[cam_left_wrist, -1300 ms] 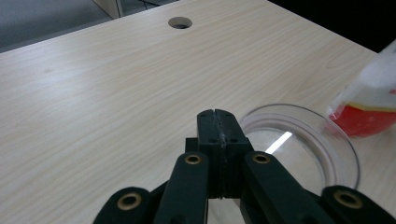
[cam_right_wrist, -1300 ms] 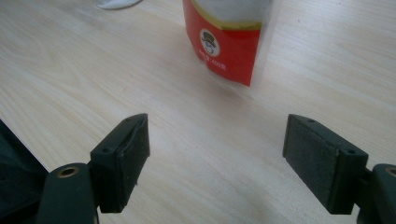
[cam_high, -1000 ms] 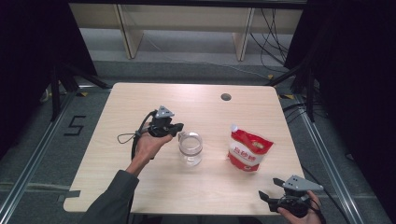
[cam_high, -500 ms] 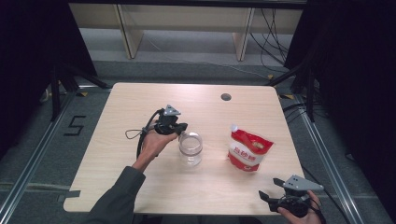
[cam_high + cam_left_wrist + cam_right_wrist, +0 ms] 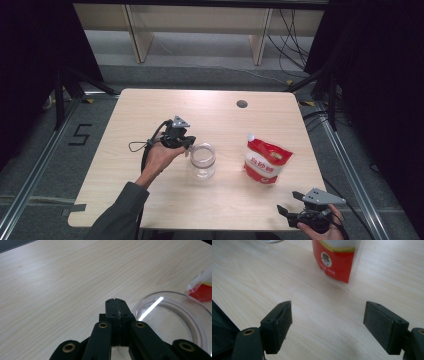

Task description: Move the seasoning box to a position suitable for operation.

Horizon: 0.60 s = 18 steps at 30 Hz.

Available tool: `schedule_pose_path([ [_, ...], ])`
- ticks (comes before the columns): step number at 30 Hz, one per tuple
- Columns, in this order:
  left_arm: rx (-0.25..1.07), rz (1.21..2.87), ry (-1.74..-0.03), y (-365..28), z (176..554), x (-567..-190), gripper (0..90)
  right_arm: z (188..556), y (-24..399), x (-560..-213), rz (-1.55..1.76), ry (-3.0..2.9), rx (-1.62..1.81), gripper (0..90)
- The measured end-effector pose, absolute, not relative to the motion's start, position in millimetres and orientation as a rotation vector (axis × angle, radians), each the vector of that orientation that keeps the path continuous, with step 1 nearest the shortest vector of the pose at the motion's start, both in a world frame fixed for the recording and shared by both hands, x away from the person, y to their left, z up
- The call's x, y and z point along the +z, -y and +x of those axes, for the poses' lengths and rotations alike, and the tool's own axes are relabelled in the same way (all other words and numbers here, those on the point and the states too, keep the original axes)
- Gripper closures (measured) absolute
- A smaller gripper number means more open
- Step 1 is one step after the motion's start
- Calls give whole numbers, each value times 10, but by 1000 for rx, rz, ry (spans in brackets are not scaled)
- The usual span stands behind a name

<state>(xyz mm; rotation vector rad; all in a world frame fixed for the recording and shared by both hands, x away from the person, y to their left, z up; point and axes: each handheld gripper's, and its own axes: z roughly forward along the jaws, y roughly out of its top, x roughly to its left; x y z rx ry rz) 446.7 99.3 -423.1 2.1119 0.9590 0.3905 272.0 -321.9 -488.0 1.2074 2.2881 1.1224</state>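
Item: clear, round, open-topped glass jar [image 5: 202, 160], mid-table, left of the red-and-white stand-up pouch [image 5: 266, 160]. Left gripper [image 5: 188, 145]: jaws pressed together, empty, beside the jar's rim. Right gripper [image 5: 285, 212]: spread, idle, near edge. Advice: open the left jaws before straddling the rim.

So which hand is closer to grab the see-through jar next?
Probably the left. The left gripper sits right beside the clear jar, though its jaws are shut. The right gripper waits open at the table's near edge, closer to the red pouch.
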Motion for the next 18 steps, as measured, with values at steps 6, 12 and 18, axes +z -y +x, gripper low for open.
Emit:
schedule_pose_path([
  [6, 369, 2112, -979, -1115, 4295, -4246, 888, 2716, 3233, -4866, 1200, -2268, 1127, 245],
  [12, 349, 2041, -995, -1239, 4251, -4238, 828, 2702, 3212, -4864, 1207, -2259, 1115, 246],
  [18, 336, 1960, -986, -1344, 4183, -4221, 751, 2710, 3224, -4862, 1197, -2267, 1117, 246],
])
